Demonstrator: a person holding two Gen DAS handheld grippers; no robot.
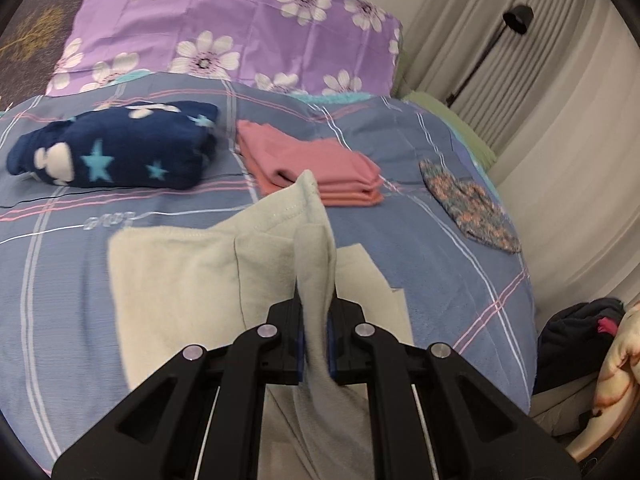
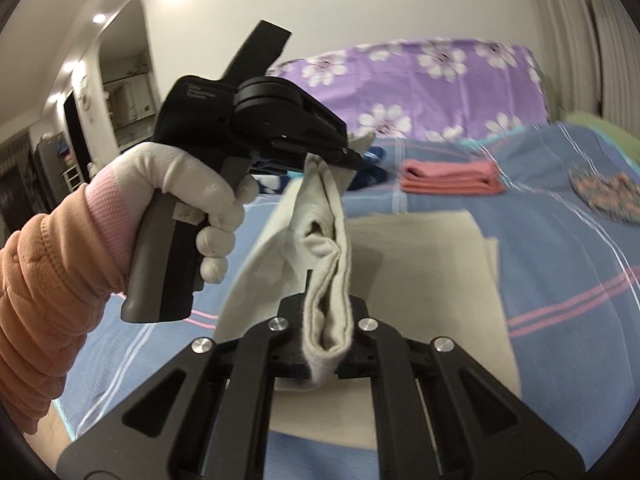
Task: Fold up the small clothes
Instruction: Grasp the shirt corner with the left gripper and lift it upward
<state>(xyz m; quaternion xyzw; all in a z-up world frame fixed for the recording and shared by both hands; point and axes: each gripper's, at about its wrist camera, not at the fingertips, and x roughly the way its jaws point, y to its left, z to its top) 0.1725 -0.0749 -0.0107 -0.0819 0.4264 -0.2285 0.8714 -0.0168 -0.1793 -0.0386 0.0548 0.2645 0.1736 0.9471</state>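
Note:
A pale grey-green garment [image 1: 172, 280] lies partly spread on the blue plaid bed cover [image 1: 452, 264]. My left gripper [image 1: 316, 320] is shut on a raised fold of it. My right gripper [image 2: 326, 332] is shut on another bunched edge of the same pale garment [image 2: 324, 248], which hangs between the two. In the right wrist view the left gripper [image 2: 352, 162] is held by a white-gloved hand [image 2: 180, 188] with an orange sleeve, cloth clamped at its tip. The rest of the garment lies flat below.
Folded pink clothes [image 1: 316, 168] and a navy star-patterned bundle [image 1: 116, 148] sit further back on the bed. A floral patterned piece [image 1: 472, 204] lies at the right. A purple flowered pillow [image 1: 240, 24] is behind. Curtains [image 1: 540, 80] and a dark lamp [image 1: 518, 18] stand to the right.

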